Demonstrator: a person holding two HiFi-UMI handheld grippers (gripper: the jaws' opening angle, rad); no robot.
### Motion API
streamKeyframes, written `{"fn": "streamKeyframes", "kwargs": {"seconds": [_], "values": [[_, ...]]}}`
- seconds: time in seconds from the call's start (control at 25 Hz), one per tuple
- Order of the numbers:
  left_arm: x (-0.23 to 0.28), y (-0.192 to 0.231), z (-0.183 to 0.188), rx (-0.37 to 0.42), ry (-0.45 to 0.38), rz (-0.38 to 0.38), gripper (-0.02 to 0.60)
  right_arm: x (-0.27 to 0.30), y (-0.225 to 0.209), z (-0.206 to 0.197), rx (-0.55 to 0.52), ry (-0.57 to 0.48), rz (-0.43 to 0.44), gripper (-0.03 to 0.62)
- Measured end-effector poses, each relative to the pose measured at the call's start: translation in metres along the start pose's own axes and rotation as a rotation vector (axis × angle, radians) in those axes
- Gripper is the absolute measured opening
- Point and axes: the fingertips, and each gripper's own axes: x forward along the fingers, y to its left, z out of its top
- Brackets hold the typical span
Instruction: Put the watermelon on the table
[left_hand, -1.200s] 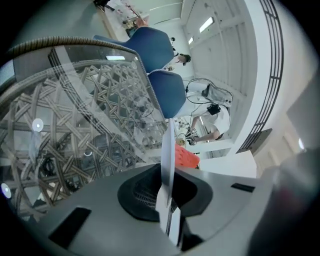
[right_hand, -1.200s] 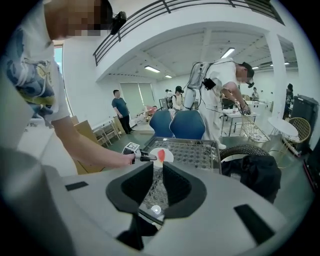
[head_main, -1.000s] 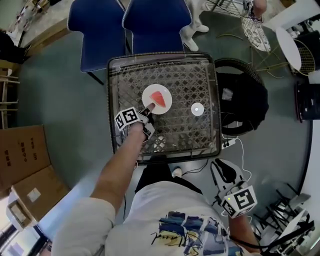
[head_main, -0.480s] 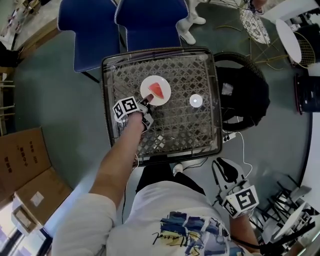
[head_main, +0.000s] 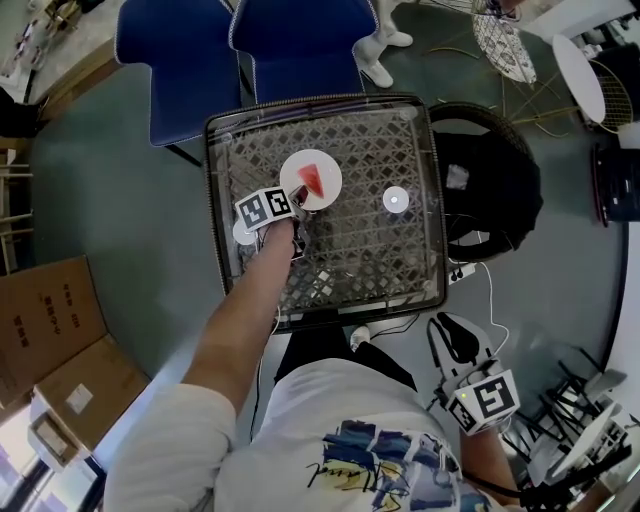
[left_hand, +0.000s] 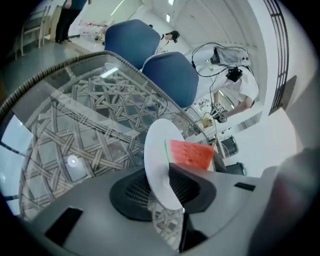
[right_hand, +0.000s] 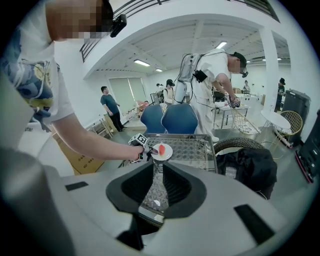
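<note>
A red watermelon slice (head_main: 314, 179) lies on a small white plate (head_main: 328, 190) on the glass-topped woven table (head_main: 380, 260), left of its middle. My left gripper (head_main: 298, 200) is at the plate's near-left rim. In the left gripper view the plate (left_hand: 157, 165) stands edge-on between the jaws with the slice (left_hand: 192, 153) beyond them. The jaws are opening, with woven table showing through the gap beside the rim. My right gripper (head_main: 455, 330) hangs low at the right, off the table, open with nothing in it (right_hand: 157, 170).
Two blue chairs (head_main: 240, 50) stand at the table's far side. A black bag (head_main: 490, 200) rests on a wicker seat to the right. Cardboard boxes (head_main: 50, 320) lie on the floor at left. A small white disc (head_main: 395, 199) sits on the glass. Other people stand across the room.
My left hand has rolled, and its marker cube has shifted right, closer to the plate. The plate and slice stay in the same spot on the table. The right gripper has not moved.
</note>
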Motion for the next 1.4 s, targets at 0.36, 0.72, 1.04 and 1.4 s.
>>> {"fn": "streamKeyframes", "kwargs": {"seconds": [0.36, 0.72, 1.04, 1.4], "values": [[-0.011, 0.013, 0.009, 0.165, -0.032, 0.225, 0.148, -0.002, 0.0, 0.001, 0.0, -0.005, 0.001, 0.063], [-0.015, 0.018, 0.009, 0.217, -0.058, 0.332, 0.184, -0.014, -0.003, -0.005, 0.01, -0.01, -0.013, 0.063], [-0.023, 0.023, 0.01, 0.31, -0.085, 0.413, 0.196, -0.03, -0.008, -0.015, -0.001, -0.029, -0.02, 0.063], [-0.096, 0.004, -0.009, 0.346, -0.203, 0.406, 0.196, -0.056, -0.012, -0.034, -0.064, -0.099, 0.057, 0.063]]}}
